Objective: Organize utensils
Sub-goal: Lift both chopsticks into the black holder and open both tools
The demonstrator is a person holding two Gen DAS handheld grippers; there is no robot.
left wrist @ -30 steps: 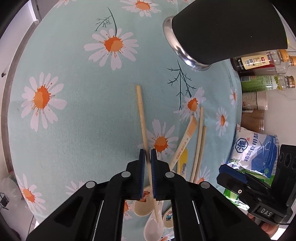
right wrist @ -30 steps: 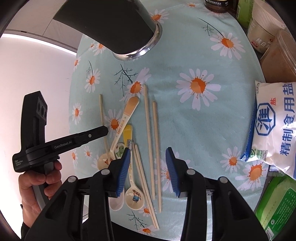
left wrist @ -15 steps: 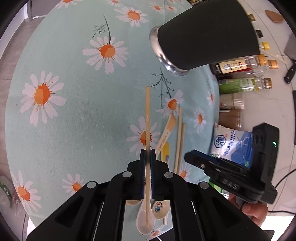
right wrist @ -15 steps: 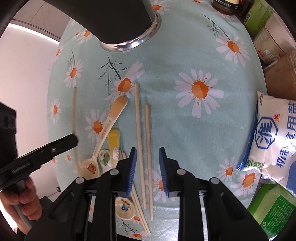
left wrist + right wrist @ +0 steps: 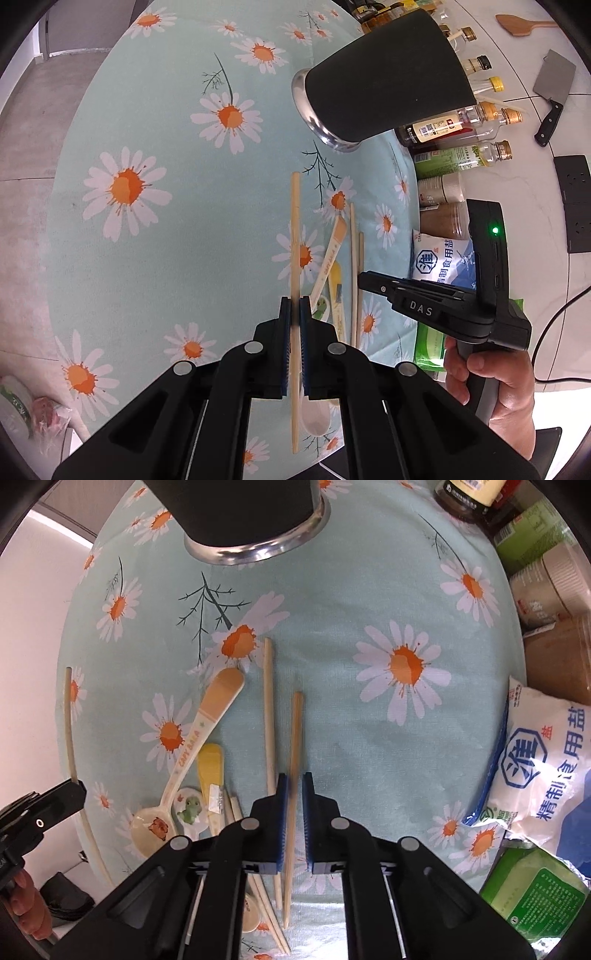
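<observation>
Left wrist view, chopstick (image 5: 295, 236) clamped in left claw (image 5: 294, 308)

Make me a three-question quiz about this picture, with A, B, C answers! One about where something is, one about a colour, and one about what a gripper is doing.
1. Where does the black cup stand?
A. at the far end of the utensils
B. on the salt bag
C. on the floor

2. What colour is the short spoon handle beside the long orange-tipped one?
A. purple
B. yellow
C. black

3. What is the left gripper doing?
A. holding a spoon
B. wide open over nothing
C. pinching a chopstick

Answers:
1 A: the cup sits on the daisy cloth beyond the chopstick tips.
2 B: that handle is plainly yellow.
3 C: the blue pads are shut on one chopstick, which runs straight between them.
</observation>
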